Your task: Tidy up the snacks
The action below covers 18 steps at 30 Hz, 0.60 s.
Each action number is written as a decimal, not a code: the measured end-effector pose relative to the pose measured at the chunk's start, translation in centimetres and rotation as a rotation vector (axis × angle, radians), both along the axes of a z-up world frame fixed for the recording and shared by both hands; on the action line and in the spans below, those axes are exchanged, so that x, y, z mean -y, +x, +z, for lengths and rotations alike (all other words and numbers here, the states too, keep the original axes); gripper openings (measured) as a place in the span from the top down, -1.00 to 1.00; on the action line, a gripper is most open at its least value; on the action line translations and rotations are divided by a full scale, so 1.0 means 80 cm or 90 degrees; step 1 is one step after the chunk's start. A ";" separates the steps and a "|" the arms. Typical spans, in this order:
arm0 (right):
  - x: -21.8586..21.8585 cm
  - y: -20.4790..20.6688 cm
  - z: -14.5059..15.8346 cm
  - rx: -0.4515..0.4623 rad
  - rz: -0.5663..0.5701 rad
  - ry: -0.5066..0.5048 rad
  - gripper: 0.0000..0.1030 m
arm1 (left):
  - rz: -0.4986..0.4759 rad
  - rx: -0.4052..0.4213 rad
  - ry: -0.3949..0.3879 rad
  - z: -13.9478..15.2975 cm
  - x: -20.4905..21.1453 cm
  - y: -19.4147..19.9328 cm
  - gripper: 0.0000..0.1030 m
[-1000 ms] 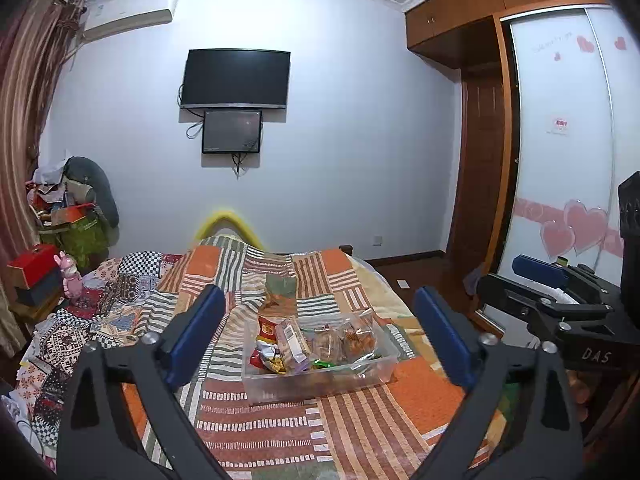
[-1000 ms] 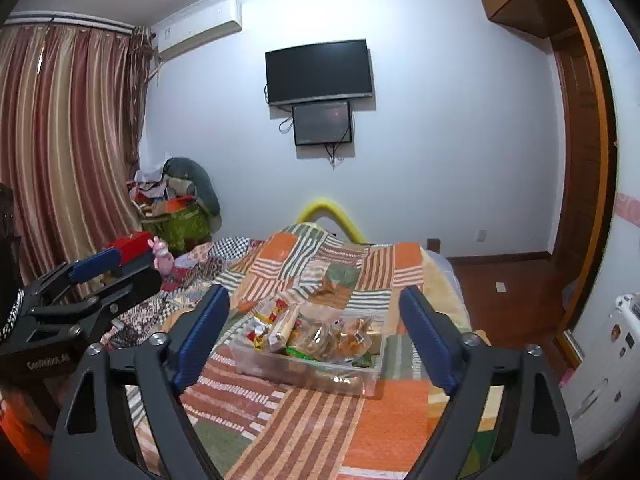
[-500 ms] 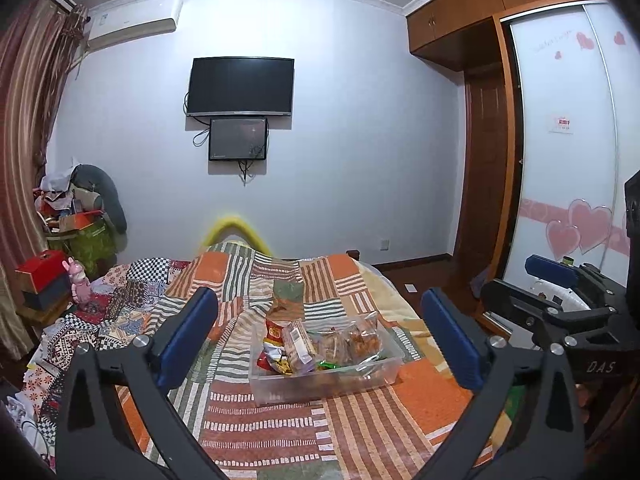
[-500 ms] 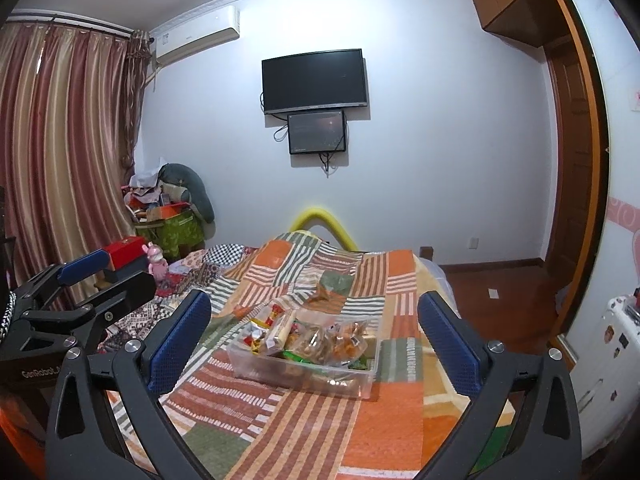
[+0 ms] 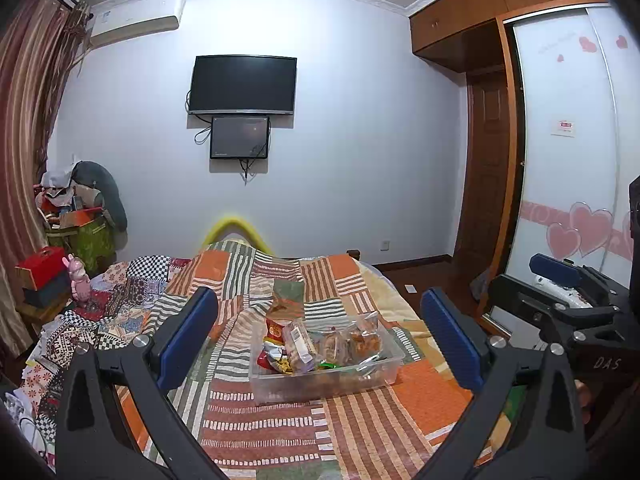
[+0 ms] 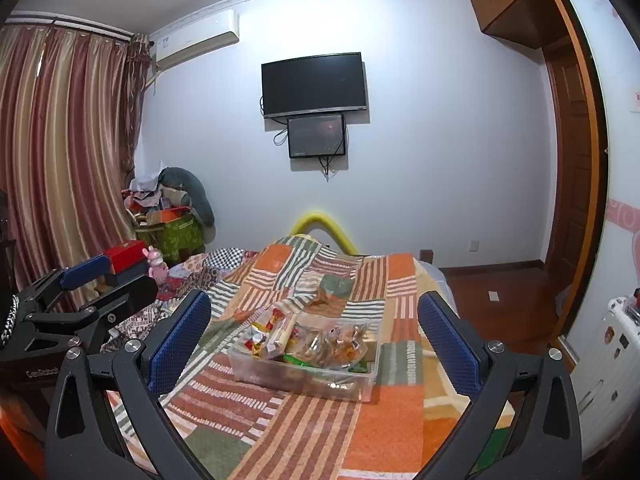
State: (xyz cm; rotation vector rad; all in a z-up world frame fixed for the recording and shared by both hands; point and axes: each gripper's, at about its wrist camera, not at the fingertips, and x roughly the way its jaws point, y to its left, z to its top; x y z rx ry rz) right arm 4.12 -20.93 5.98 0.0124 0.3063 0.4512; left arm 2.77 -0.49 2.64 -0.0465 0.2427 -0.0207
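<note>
A clear plastic bin (image 5: 384,376) sits on the patchwork bedspread (image 5: 260,420) and holds several snack packets (image 5: 320,344). It also shows in the right wrist view (image 6: 248,368) with the packets (image 6: 316,340) inside. My left gripper (image 5: 320,336) is open and empty, held back from the bin and above the bed. My right gripper (image 6: 314,334) is open and empty, likewise short of the bin. Each gripper shows at the edge of the other's view: the right one (image 5: 568,296), the left one (image 6: 92,288).
A TV (image 5: 244,84) hangs on the far wall. Piled clutter (image 5: 76,216) and a red box (image 5: 40,264) stand left of the bed by the curtains (image 6: 60,152). A wardrobe (image 5: 568,160) and wooden door (image 5: 488,168) are on the right.
Both grippers have tilted up and drawn back slightly, so the bin sits lower and smaller in view. Both jaws stay open and empty.
</note>
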 end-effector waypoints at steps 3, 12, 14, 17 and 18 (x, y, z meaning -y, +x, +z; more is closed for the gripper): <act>0.002 -0.002 0.001 0.003 0.000 0.003 -1.00 | 0.001 -0.003 0.000 -0.001 0.000 0.001 -1.00; 0.005 -0.002 0.005 0.005 -0.006 0.005 -1.00 | -0.009 -0.009 -0.010 -0.001 0.001 0.002 -1.00; 0.006 -0.001 0.005 0.004 -0.007 0.006 -1.00 | -0.011 -0.008 -0.008 -0.001 0.002 0.002 -1.00; 0.005 -0.001 0.004 0.004 -0.010 0.004 -1.00 | -0.017 -0.010 -0.007 -0.002 0.003 0.003 -1.00; 0.006 -0.001 0.004 0.004 -0.010 0.004 -1.00 | -0.017 -0.009 -0.008 -0.002 0.003 0.003 -1.00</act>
